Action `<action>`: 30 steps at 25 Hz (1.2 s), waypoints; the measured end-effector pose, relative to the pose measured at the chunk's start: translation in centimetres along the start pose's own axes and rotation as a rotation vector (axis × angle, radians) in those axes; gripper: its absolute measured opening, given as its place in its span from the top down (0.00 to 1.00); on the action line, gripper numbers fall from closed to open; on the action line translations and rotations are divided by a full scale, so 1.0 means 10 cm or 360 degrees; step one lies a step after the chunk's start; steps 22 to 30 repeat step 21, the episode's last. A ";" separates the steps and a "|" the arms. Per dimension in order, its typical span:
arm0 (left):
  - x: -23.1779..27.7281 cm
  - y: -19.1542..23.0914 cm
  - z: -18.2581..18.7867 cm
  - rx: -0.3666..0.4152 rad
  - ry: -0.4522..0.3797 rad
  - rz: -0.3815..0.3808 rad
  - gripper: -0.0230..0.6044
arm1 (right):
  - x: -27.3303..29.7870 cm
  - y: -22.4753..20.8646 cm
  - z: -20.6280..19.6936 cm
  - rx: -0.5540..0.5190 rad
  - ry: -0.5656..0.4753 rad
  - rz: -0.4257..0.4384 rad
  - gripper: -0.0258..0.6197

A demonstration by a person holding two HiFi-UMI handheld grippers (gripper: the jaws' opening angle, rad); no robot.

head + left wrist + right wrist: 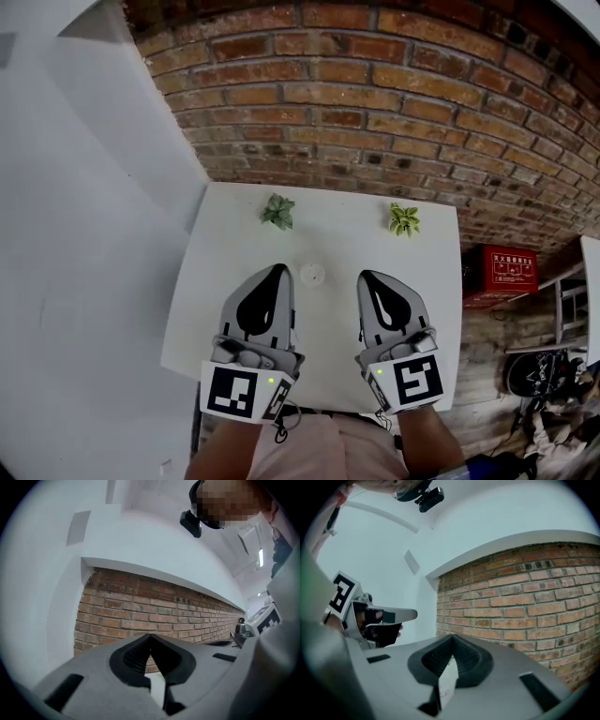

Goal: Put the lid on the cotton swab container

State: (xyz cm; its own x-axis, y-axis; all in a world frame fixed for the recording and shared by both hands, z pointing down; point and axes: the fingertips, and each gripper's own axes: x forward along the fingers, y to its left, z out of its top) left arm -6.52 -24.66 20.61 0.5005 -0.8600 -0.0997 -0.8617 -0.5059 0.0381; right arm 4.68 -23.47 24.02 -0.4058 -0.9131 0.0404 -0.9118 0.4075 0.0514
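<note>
**A:** Two sets of jaws, and both pressed together on nothing?

**B:** Yes. The left gripper and the right gripper are each closed tip to tip. Their own views show only brick wall past the tips.

**A:** And the cotton swab container?

**B:** It's the small white round thing standing on the table. From the head view, the left gripper's tip sits just left of it and the right gripper's tip a little further off to its right. The two plants are well beyond it.

**A:** So which hand is nearer?

**B:** The left, I'd say. Both grippers point about level, though, and neither gripper view shows the container, so it likely lies below the tips.

**A:** Any long axis to line up with?

**B:** None from above, since it looks round. I can't tell whether the lid is already on, and no separate lid is in sight.
</note>
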 end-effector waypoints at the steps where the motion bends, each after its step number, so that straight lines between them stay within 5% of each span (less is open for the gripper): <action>1: -0.01 0.00 0.01 0.0002 -0.0004 0.0003 0.96 | -0.01 0.00 0.02 -0.0004 -0.0007 -0.0001 0.96; 30: -0.09 -0.05 0.02 0.0017 -0.0003 -0.0035 0.97 | -0.06 0.09 0.06 -0.0015 -0.0023 -0.0017 0.96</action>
